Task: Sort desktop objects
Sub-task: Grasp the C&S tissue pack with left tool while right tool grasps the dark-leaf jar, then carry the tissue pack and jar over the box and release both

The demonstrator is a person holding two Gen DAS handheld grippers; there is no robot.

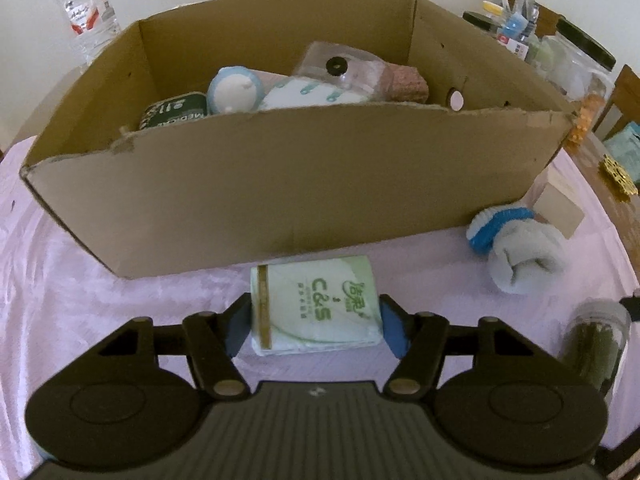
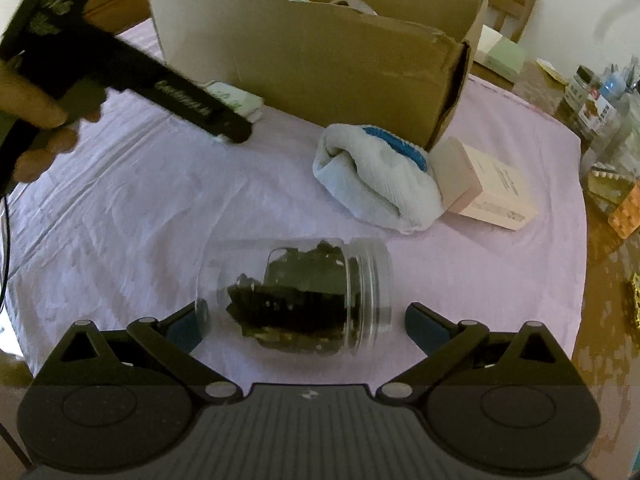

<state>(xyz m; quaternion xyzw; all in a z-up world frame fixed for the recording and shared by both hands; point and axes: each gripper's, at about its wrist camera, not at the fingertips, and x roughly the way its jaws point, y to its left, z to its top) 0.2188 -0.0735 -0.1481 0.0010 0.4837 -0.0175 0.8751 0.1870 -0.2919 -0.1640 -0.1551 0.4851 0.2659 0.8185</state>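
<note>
A pale green tissue pack [image 1: 320, 300] lies on the lilac tablecloth just in front of the cardboard box [image 1: 280, 192]. My left gripper [image 1: 316, 328] is shut on it, a blue pad pressed against each side. In the right wrist view that gripper [image 2: 224, 120] reaches down to the pack [image 2: 240, 100], held by a person's hand [image 2: 36, 120]. A clear jar of dark dried leaves [image 2: 296, 292] lies on its side between the fingers of my right gripper [image 2: 308, 324], which is open; a gap shows at the lid end. The box holds several items.
A rolled white and blue cloth [image 2: 376, 184] and a pink carton [image 2: 488, 188] lie by the box's right corner. A water bottle [image 1: 86, 12] stands at the back left. Jars and bottles [image 1: 580, 56] crowd the far right of the table, and wooden chairs stand behind.
</note>
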